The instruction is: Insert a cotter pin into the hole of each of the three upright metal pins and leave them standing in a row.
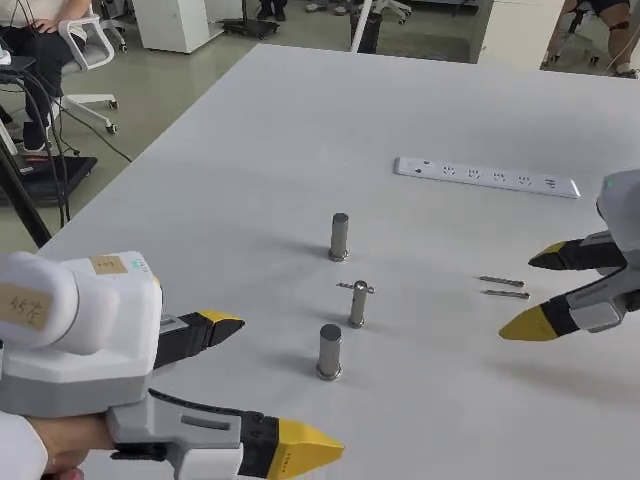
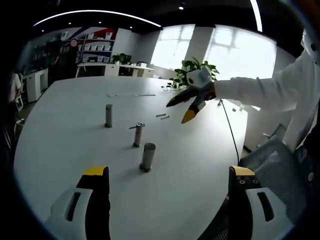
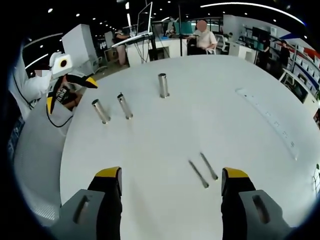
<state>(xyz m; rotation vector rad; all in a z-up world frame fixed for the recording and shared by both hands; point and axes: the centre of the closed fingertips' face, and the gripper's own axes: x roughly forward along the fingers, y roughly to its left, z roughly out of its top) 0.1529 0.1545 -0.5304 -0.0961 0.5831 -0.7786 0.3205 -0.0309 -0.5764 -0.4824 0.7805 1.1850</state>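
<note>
Middle pin (image 1: 358,305) carries a cotter (image 1: 355,287); far pin (image 1: 339,237) and near pin (image 1: 329,352) flanking it stand bare. Two loose cotters (image 1: 503,288) lie right of it, right hand-held gripper (image 1: 516,298) open beside them, probably to pick one; left hand-held gripper (image 1: 292,388) open, empty.

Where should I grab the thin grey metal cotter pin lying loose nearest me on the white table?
Probably pinch the thin grey cotter pin mid-shaft, from above with the right gripper, jaws across its length: it lies flat, with its twin close beside.
</note>
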